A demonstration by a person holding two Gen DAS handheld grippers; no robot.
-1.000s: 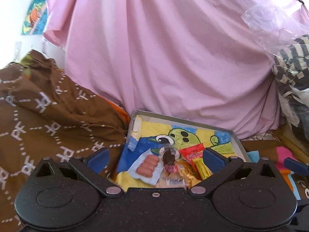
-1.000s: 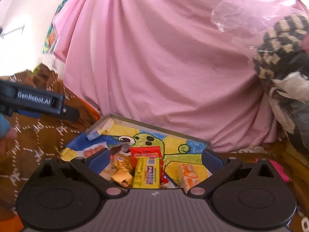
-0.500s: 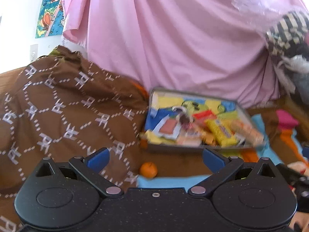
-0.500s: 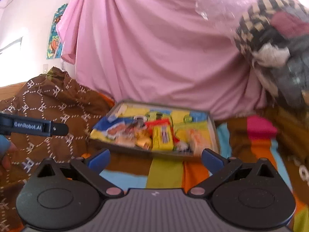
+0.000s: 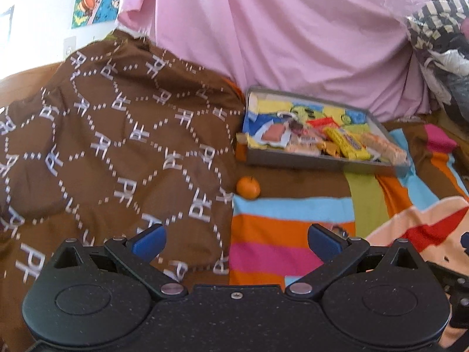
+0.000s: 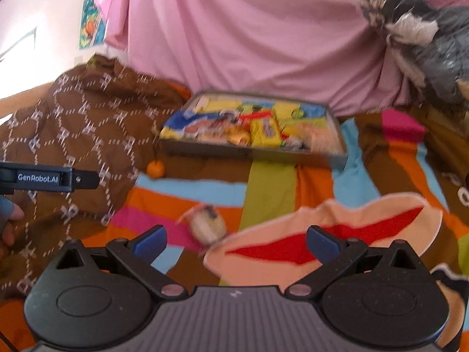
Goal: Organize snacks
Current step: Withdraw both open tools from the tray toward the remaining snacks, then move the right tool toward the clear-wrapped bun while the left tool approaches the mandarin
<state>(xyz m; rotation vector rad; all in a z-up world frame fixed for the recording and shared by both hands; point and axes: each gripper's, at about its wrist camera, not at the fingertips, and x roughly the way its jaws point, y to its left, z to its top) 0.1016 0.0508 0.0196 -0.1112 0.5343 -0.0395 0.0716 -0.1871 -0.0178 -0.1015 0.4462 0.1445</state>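
The right claw (image 6: 236, 242) is hanging spread wide and empty over a striped blanket (image 6: 269, 182). A wrapped snack (image 6: 206, 226) is lying on the blanket just ahead of it. Farther back, a tray (image 6: 252, 149) is holding mixed snack packets (image 6: 263, 130), and a small orange (image 6: 155, 168) is sitting near its front left corner, beside a brown patterned cloth (image 6: 85, 123). The left claw (image 6: 88, 179) is reaching in from the left edge, its fingers seen side-on

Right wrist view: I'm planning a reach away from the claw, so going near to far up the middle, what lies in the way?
Right claw → pale wrapped snack on the striped blanket → snack tray → pink sheet.
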